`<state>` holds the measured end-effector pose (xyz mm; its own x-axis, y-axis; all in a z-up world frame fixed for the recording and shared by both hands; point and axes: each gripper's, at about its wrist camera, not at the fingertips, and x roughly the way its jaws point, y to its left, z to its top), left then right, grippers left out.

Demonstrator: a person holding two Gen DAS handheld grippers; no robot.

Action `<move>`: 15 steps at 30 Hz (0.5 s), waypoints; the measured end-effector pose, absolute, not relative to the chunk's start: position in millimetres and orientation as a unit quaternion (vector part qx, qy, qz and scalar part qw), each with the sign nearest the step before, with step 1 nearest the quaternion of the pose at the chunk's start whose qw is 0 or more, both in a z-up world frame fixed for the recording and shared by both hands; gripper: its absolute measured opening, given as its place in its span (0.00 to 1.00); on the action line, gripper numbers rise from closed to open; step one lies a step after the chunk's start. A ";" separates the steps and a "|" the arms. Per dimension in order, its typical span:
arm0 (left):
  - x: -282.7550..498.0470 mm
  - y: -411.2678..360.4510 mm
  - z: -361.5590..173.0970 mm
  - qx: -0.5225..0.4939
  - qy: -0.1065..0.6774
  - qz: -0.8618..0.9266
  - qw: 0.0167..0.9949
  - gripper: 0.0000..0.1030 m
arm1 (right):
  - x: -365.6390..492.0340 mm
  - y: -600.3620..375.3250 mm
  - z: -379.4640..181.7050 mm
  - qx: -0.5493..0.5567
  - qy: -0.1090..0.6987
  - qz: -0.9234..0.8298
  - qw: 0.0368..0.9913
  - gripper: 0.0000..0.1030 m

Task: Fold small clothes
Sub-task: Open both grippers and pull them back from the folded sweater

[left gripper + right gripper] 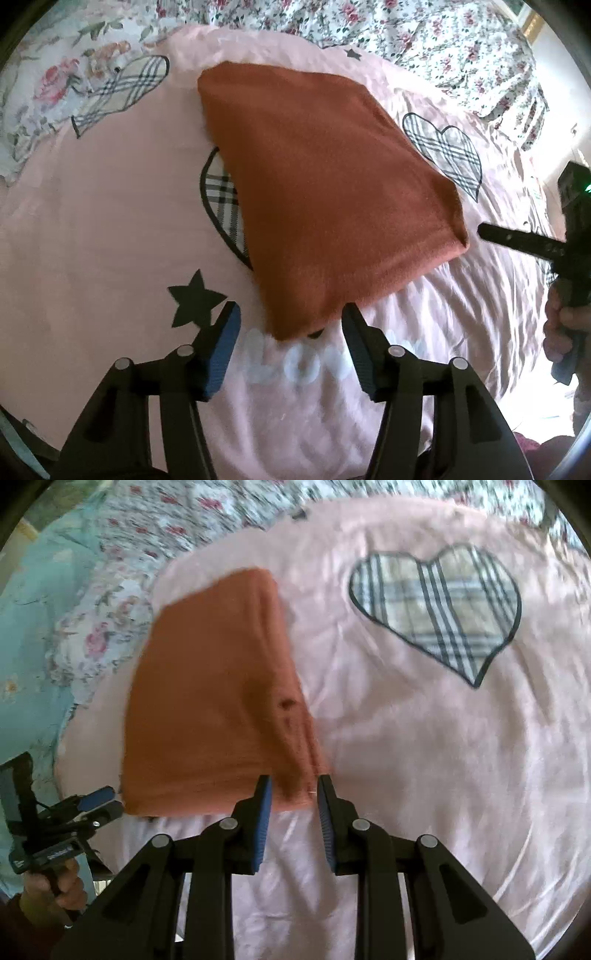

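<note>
A rust-orange garment (325,192) lies folded into a flat packet on the pink bedspread (110,221). My left gripper (291,314) is open, its jaws standing either side of the packet's near corner, just short of it. In the right wrist view the same garment (214,701) lies left of centre. My right gripper (294,781) is open, its tips at the packet's near right corner with the edge between them, not clamped. The right gripper also shows at the right edge of the left wrist view (517,240), and the left gripper at the lower left of the right wrist view (99,805).
The bedspread has plaid heart prints (439,609), black stars (195,295) and pale lettering (295,362). A floral quilt (406,33) lies bunched along the far side. A light blue cloth (26,627) lies at the left.
</note>
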<state>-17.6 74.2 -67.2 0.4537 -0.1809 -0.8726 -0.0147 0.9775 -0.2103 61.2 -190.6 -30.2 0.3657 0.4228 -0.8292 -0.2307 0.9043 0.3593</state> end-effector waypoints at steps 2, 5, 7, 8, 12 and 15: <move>-24.5 74.9 -62.9 -0.081 0.516 -0.046 0.852 0.61 | 55.2 -187.0 -23.1 0.096 0.517 0.204 0.826 0.31; -33.5 76.0 -57.0 -0.058 0.506 -0.038 0.860 0.66 | 44.5 -181.2 -15.4 0.101 0.504 0.211 0.831 0.37; -40.1 76.9 -53.5 -0.046 0.501 -0.030 0.864 0.72 | 37.4 -177.0 -15.1 0.098 0.503 0.215 0.831 0.39; -43.0 78.2 -51.6 -0.040 0.497 -0.027 0.866 0.74 | 33.3 -172.6 -15.7 0.097 0.503 0.215 0.832 0.39; -53.5 82.3 -49.2 -0.023 0.489 -0.019 0.872 0.76 | 17.6 -166.5 -20.2 0.088 0.505 0.217 0.831 0.49; -60.7 84.3 -50.8 -0.006 0.485 -0.007 0.874 0.79 | 3.3 -162.2 -23.3 0.073 0.509 0.225 0.828 0.60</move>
